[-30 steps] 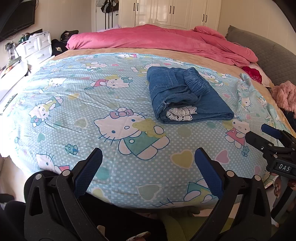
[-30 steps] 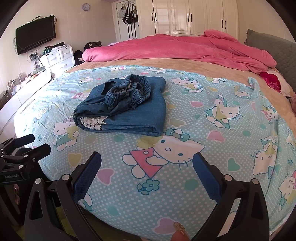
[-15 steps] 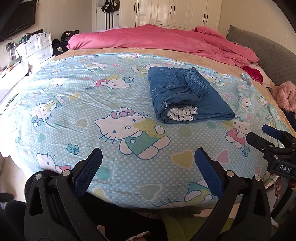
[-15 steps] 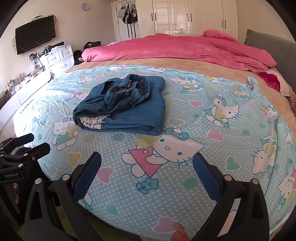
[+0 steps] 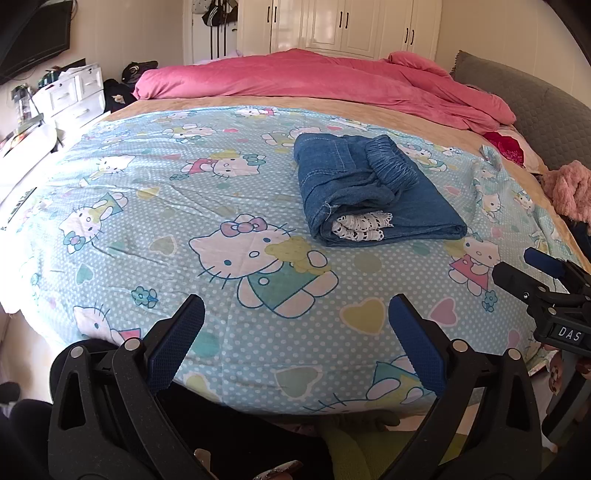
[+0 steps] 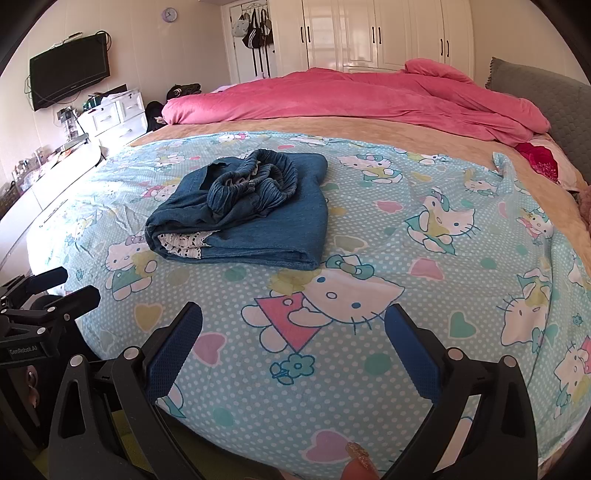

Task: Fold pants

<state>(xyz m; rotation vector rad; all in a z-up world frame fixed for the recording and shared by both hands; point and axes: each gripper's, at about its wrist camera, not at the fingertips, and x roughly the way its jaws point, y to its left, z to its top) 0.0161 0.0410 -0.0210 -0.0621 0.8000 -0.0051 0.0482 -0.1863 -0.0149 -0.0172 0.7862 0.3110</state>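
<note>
Blue denim pants point(image 5: 369, 192) with white lace trim lie folded in a bundle on the light-blue cartoon-cat sheet point(image 5: 221, 206); they also show in the right wrist view point(image 6: 251, 218). My left gripper point(image 5: 295, 332) is open and empty at the bed's near edge, well short of the pants. My right gripper point(image 6: 293, 332) is open and empty, also at the near edge. The right gripper shows at the right edge of the left wrist view point(image 5: 532, 273), and the left gripper at the left edge of the right wrist view point(image 6: 62, 288).
A pink duvet point(image 5: 317, 81) lies bunched across the far side of the bed. A grey headboard point(image 5: 535, 107) is at right, with a pink fluffy item point(image 5: 569, 188) beside it. White drawers point(image 6: 114, 114) and a wall TV point(image 6: 70, 77) stand at left, white wardrobes point(image 6: 369, 33) behind.
Both grippers have drawn back very slightly from the bed; the pants lie unmoved.
</note>
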